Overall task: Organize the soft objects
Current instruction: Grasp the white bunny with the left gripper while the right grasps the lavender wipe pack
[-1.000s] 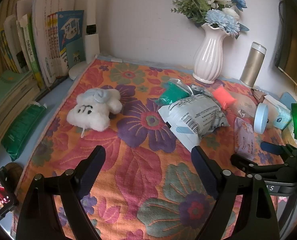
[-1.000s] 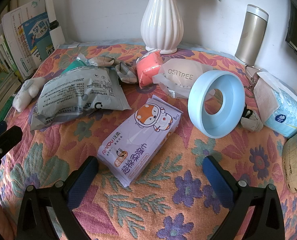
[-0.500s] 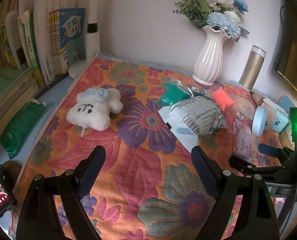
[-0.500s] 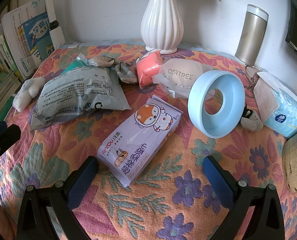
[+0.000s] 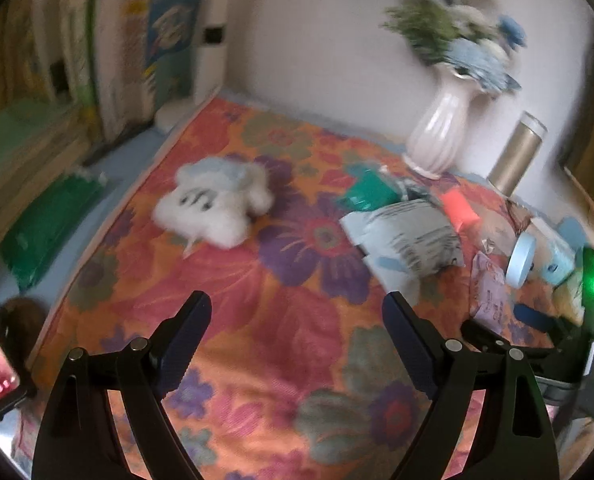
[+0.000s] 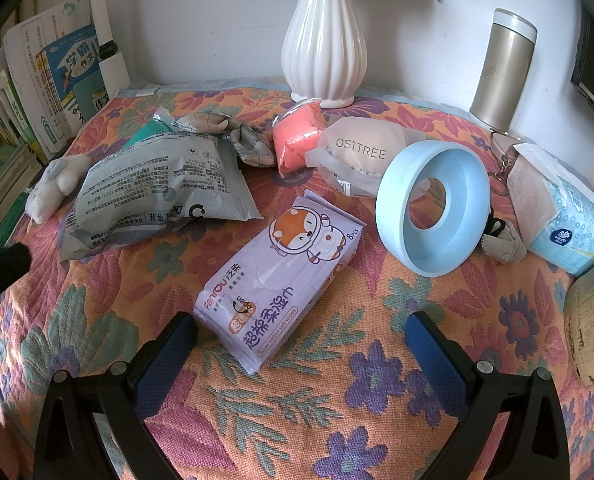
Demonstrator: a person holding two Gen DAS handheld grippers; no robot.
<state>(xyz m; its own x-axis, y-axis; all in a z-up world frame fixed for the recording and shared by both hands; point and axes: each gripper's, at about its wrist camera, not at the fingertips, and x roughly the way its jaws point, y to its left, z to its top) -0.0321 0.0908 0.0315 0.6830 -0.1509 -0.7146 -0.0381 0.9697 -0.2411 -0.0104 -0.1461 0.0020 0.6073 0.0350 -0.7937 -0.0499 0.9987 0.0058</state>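
Left gripper (image 5: 297,328): fingers spread wide, nothing between them, nothing touched; hovering over bare floral cloth (image 5: 257,280) on the table. View blurred. White plush toy (image 5: 213,208) lying ahead and a bit left of the fingers, well apart from them, on the cloth near its left edge. Green pack (image 5: 45,224) off the cloth at far left, beside stacked books (image 5: 81,68).

Right gripper (image 6: 301,340): fingers also wide apart, empty. Purple wipes pack (image 6: 281,276) w/ fox print lying flat ahead, its near end reaching in between the fingertips, closer to the left finger; pads not pressing on it, contact w/ left fingertip can't be told.

Other soft things, right wrist view: grey foil pouch (image 6: 157,192) left of the wipes, overlapping a teal pack (image 6: 147,134) behind it; coral pack (image 6: 297,136) in clear wrap just in front of the white vase (image 6: 323,40); translucent OSITREE pouch (image 6: 357,156) beside the coral pack, touching it; checked cloth piece (image 6: 249,144) between grey pouch and coral pack. Light blue ring (image 6: 433,208) tilted on edge, right of the wipes, leaning over the OSITREE pouch's right end. Blue tissue pack (image 6: 565,220) at far right. Gold flask (image 6: 501,68) upright by the wall. Plush toy seen again at far left edge of the cloth, beside the grey pouch.
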